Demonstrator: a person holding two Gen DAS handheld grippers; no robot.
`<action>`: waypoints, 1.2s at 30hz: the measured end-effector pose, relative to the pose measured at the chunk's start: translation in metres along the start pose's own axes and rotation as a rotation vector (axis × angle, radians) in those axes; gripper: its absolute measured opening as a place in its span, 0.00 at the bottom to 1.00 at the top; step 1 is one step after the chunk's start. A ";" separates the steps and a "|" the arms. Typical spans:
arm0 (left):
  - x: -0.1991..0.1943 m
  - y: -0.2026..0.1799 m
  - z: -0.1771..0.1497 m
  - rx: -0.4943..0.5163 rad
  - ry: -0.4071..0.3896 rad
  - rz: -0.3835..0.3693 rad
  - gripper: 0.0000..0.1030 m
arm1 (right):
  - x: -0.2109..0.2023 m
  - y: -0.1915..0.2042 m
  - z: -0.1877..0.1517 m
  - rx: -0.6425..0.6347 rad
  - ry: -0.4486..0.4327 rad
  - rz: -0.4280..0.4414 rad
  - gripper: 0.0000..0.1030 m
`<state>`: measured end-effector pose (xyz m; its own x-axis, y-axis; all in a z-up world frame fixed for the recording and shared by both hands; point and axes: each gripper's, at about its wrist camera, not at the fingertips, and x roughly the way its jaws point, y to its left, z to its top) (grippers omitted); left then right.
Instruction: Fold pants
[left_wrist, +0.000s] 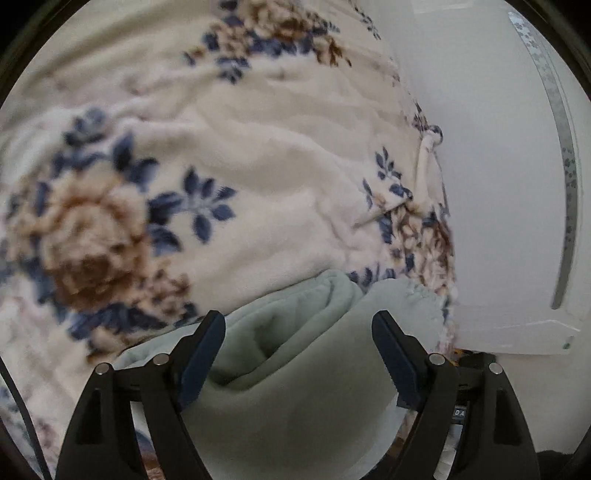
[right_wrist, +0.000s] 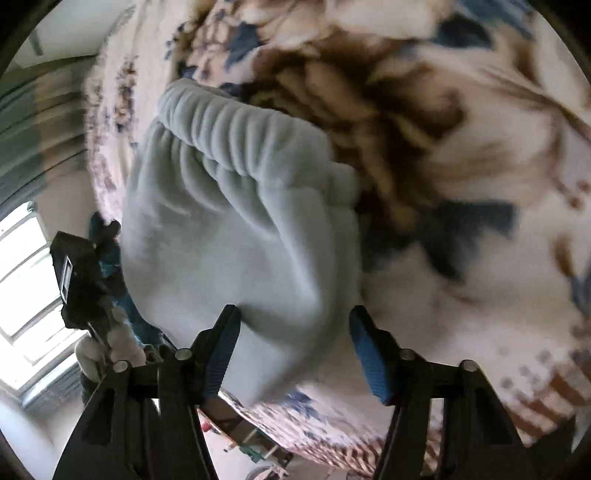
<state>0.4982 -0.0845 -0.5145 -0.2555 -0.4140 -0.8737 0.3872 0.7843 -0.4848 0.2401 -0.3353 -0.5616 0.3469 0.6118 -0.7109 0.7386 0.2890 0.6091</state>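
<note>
The pants (right_wrist: 236, 229) lie bundled on the floral blanket (left_wrist: 258, 155), waistband at the far end. Your right gripper (right_wrist: 295, 321) stands wide, straddling the near fold without pinching it; your left gripper (left_wrist: 299, 325) gapes too, empty. Mid-fold, likely — next, clamp cloth before lifting.

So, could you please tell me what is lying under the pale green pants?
The pale green pants rest on a cream floral blanket, which shows all around them. Whatever is beneath the blanket, and the patch of it directly under the pants, is covered.
</note>
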 end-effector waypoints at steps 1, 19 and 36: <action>-0.007 -0.003 -0.007 0.003 -0.027 0.023 0.79 | -0.002 0.006 -0.003 -0.023 -0.016 -0.013 0.12; -0.012 -0.034 -0.235 -0.203 -0.227 0.389 0.97 | -0.018 0.027 -0.039 -0.274 -0.051 -0.304 0.72; 0.055 -0.018 -0.259 -0.312 -0.151 0.347 1.00 | 0.052 0.096 -0.060 -0.837 -0.128 -0.784 0.82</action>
<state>0.2477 -0.0018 -0.5431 -0.0179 -0.1483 -0.9888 0.1369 0.9793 -0.1494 0.2943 -0.2312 -0.5186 0.0540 -0.0174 -0.9984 0.1791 0.9838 -0.0074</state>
